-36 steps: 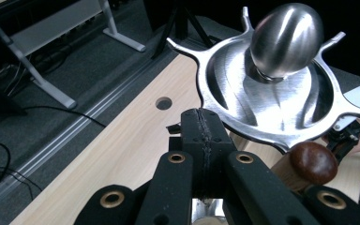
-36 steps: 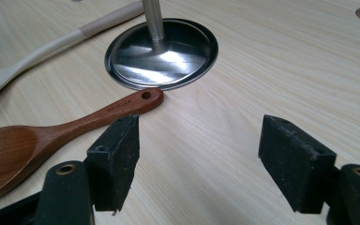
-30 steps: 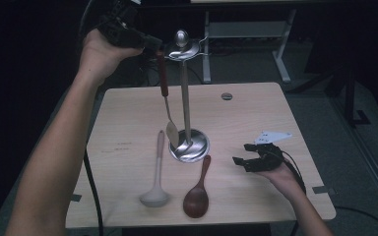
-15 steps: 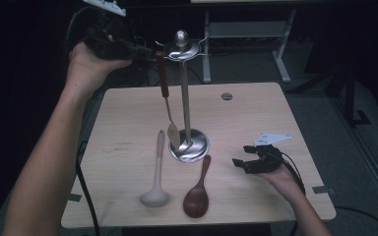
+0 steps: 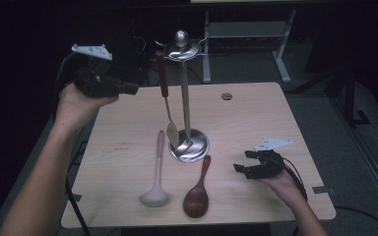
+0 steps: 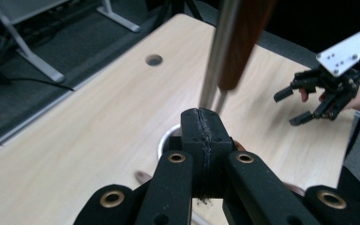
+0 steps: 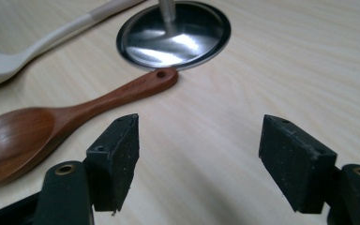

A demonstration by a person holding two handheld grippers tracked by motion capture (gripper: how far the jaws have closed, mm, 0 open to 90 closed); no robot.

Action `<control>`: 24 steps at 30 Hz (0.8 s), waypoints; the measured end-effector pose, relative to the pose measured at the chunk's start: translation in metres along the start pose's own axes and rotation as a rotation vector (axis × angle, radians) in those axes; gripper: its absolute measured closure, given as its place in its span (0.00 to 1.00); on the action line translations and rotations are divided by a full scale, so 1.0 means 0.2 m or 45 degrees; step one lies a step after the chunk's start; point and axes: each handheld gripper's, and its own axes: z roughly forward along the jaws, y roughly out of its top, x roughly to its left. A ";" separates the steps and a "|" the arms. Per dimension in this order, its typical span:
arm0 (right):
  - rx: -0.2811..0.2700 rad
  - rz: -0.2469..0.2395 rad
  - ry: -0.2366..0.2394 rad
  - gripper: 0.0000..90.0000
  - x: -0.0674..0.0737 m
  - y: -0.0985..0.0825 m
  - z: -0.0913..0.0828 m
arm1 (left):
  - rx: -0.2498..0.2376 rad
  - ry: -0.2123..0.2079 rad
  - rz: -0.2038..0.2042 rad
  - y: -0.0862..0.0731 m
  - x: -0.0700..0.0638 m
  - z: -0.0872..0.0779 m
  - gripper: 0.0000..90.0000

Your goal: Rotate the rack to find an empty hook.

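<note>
A metal utensil stand [image 5: 184, 98] rises from a round base [image 5: 190, 146] at the table's middle. From its top hangs a utensil with a brown handle [image 5: 164, 78]. A white ladle [image 5: 155, 194] and a wooden spoon [image 5: 198, 196] lie flat in front of the base. My left gripper [image 5: 128, 88] is held in the air left of the stand, its jaws pressed together [image 6: 200, 126] with nothing between them; the pole [image 6: 218, 51] and brown handle [image 6: 243, 47] stand just beyond. My right gripper [image 5: 242, 161] rests open on the table right of the spoon [image 7: 51, 126].
The wooden table [image 5: 275, 118] has a round cable hole [image 5: 226, 96] at the back. A white-legged frame [image 5: 280, 59] stands on the dark floor behind it. The right gripper [image 6: 291, 106] is across the table in the left gripper view. Bare wood lies left of the ladle.
My left hand has drawn away from the top of the stand, moving down and to the left, jaws still shut. The right hand has stayed in place.
</note>
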 end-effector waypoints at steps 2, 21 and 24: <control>0.011 -0.006 0.002 0.32 0.01 -0.02 -0.01 | 0.019 -0.012 -0.010 -0.06 -0.02 0.03 1.00; 0.045 -0.015 -0.011 0.31 0.04 -0.06 -0.02 | 0.177 -0.195 -0.088 -0.64 -0.23 0.48 1.00; 0.055 -0.019 -0.024 0.30 0.04 -0.07 -0.02 | 0.209 -0.223 -0.116 -0.72 -0.26 0.55 1.00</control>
